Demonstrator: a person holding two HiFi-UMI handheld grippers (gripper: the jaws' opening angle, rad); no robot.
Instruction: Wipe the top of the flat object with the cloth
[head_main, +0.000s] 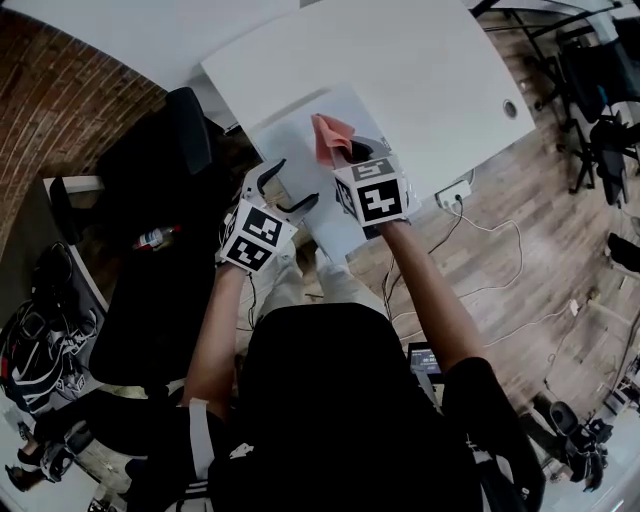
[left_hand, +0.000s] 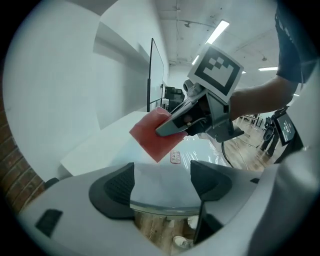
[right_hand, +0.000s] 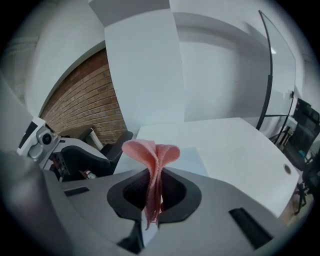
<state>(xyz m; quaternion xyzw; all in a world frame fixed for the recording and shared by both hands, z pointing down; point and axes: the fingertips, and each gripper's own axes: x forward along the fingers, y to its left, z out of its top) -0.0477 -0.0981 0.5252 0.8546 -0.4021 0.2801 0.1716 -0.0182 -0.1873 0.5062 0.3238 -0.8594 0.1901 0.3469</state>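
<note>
The right gripper (right_hand: 154, 192) pinches the pink cloth (right_hand: 151, 152). The left gripper (left_hand: 162, 182) is open (the flat object (head_main: 298, 142) sits between its jaws).

The head view looks steeply down from behind the left claw (head_main: 288, 190) and right claw (head_main: 350, 152). Each gripper view rides close behind its own jaws, facing across the same white surface (head_main: 430, 70) ahead.

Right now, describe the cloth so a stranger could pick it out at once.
Find the white table; a pale flat panel lies at its near edge. Over that panel, the right gripper pinches the cloth. It is the only pink, soft, folded thing among white and grey hard surfaces.
</note>
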